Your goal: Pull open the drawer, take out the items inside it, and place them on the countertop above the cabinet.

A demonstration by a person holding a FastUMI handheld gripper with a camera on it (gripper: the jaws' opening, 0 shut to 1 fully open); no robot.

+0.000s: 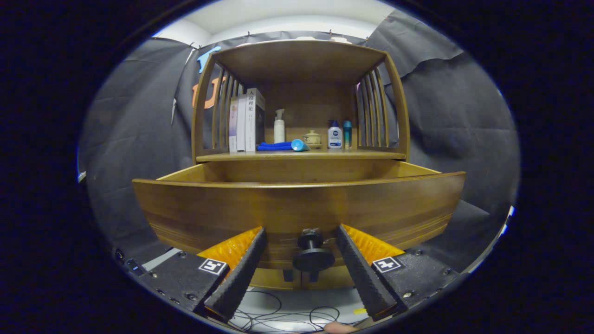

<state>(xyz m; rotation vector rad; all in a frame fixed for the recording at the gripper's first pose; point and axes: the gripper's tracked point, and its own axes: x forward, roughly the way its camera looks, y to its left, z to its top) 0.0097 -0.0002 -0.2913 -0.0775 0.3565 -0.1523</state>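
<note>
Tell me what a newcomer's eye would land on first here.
The pulled-out wooden drawer fills the middle, its dark round knob sitting between the open gripper fingers, untouched. Above it, the cabinet shelf holds upright books, a folded blue cloth, a white pump bottle and small toiletry bottles.

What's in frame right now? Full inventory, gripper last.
cabinet: 1, brown wood, slatted sides, against the black cloth wall
drawer: 1, brown wood, pulled out below the shelf; contents hidden behind its front
knob: 1, black, on the drawer front, between the fingers
books: 3, white and dark, upright at the shelf's left
cloth: 1, blue, folded, beside the books
spray bottle: 1, white, behind the cloth
lidded jar: 1, beige, mid shelf
bottles: 2, white-blue and teal, shelf's right
cables: several, dark, on the floor below
gripper: 1, fingers spread either side of the knob, not pressing it
</note>
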